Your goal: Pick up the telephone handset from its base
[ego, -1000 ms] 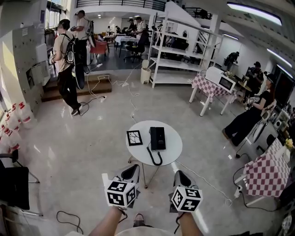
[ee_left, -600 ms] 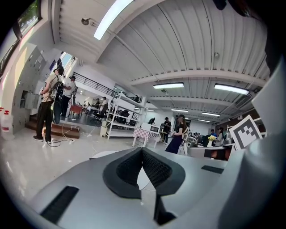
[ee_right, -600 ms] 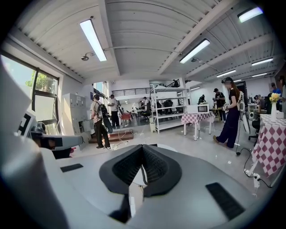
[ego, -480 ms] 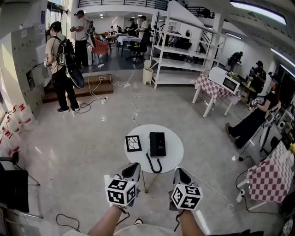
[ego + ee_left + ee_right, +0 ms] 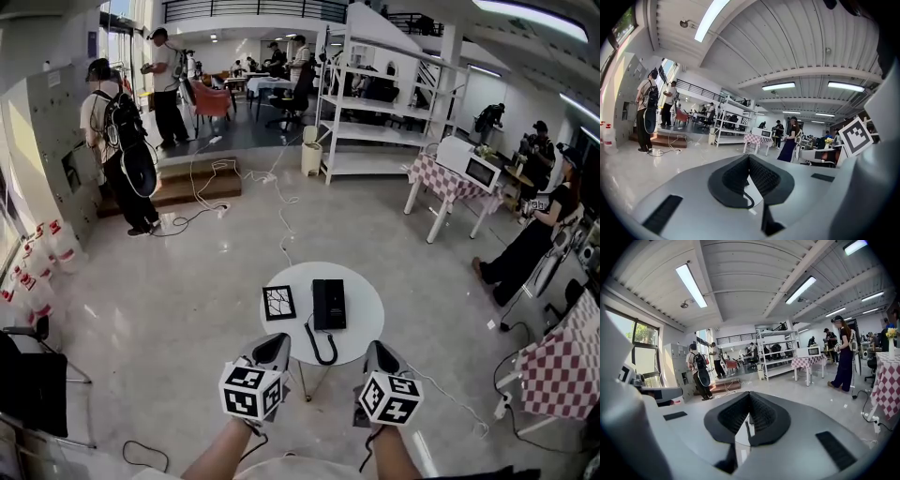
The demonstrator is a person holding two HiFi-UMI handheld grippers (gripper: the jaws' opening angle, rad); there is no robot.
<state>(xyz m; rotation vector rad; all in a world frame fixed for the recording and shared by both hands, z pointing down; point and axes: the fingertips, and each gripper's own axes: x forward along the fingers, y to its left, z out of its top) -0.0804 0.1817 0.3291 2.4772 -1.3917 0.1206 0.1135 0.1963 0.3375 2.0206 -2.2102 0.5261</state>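
Phone (image 5: 329,304) and card (image 5: 278,303) sat on table (image 5: 364,302), mid-frame.
Left gripper (image 5: 278,340) and right gripper (image 5: 377,348) hung below its edge, jaws together; floor (image 5: 187,309) around.

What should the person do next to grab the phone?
Probably carry the right tool forward over the round table toward the telephone. It and the left tool hang at the table's near edge, short of the phone. Both are shut with nothing in them, and the telephone sits untouched. Opening can wait until the tool is close.
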